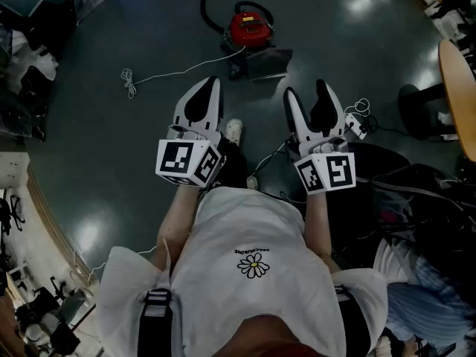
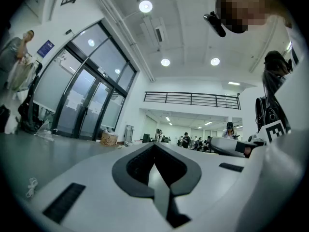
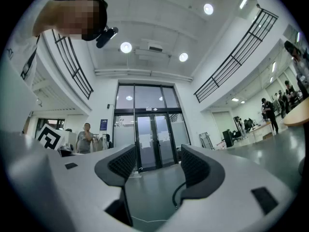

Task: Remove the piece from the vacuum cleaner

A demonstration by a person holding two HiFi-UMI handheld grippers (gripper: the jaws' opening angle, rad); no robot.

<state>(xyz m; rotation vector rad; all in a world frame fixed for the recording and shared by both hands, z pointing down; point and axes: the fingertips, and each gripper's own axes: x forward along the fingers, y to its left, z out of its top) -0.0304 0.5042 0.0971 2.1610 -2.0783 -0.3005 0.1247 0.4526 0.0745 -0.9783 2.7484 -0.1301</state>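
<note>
The red canister vacuum cleaner [image 1: 249, 28] stands on the dark floor ahead of me, its black hose [image 1: 208, 6] curling off to the upper left. A dark flat piece [image 1: 265, 63] sits against its front right side. Both grippers are held out well short of it. My left gripper [image 1: 213, 85] has its jaws together and nothing between them; in its own view the pads [image 2: 154, 149] meet at the tip. My right gripper [image 1: 306, 90] is open and empty, and floor shows between its pads [image 3: 157, 161].
A white power cord [image 1: 141, 76] trails left from the vacuum across the floor. White cables and a plug block [image 1: 358, 121] lie beside my right gripper. A wooden table [image 1: 457, 80] and dark bags [image 1: 416, 192] are at the right. Glass doors [image 3: 152, 129] stand ahead.
</note>
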